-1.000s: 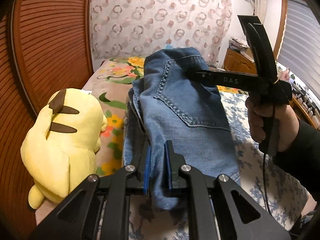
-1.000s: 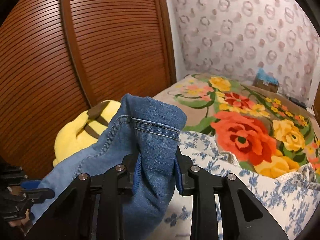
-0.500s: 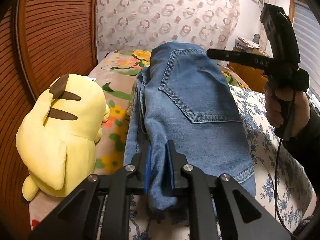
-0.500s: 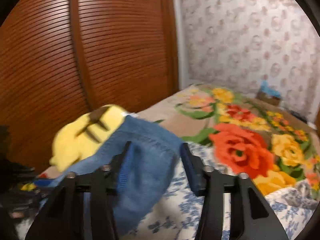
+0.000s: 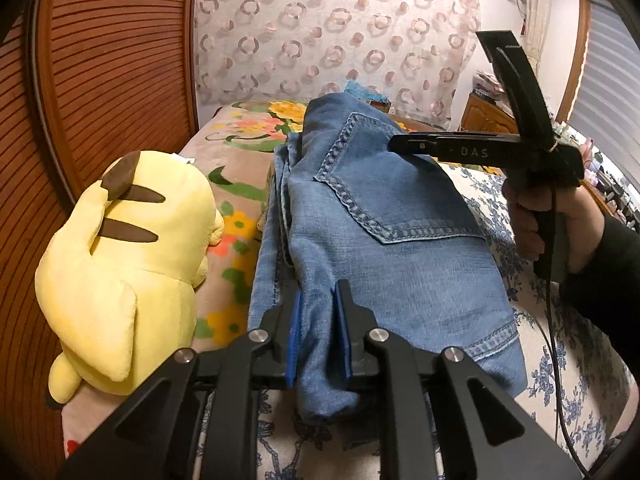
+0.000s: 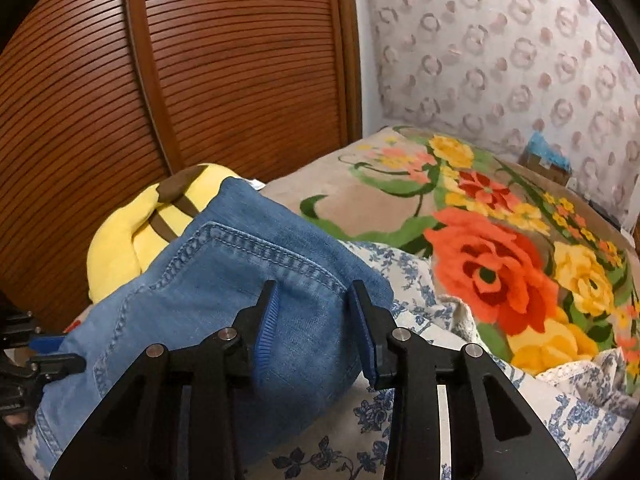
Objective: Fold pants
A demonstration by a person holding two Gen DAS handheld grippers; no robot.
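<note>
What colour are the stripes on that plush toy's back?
Dark brown stripes on the yellow plush toy, clearest in the left wrist view.

The folded jeans (image 5: pixel 384 240) fill the middle of the bed (image 5: pixel 560 380) from 6 to 12 o'clock in the left wrist view. A yellow plush toy (image 5: pixel 128 248) lies just beside them at 9 o'clock, with the slatted wooden door (image 5: pixel 112 64) close behind it, so that side is tight. At 3 o'clock the right tongs (image 5: pixel 394 146) and the hand (image 5: pixel 540 216) holding them hang over the jeans. In the right wrist view the floral blanket (image 6: pixel 500 264) from 1 to 3 o'clock lies bare, with room to pass.
</note>
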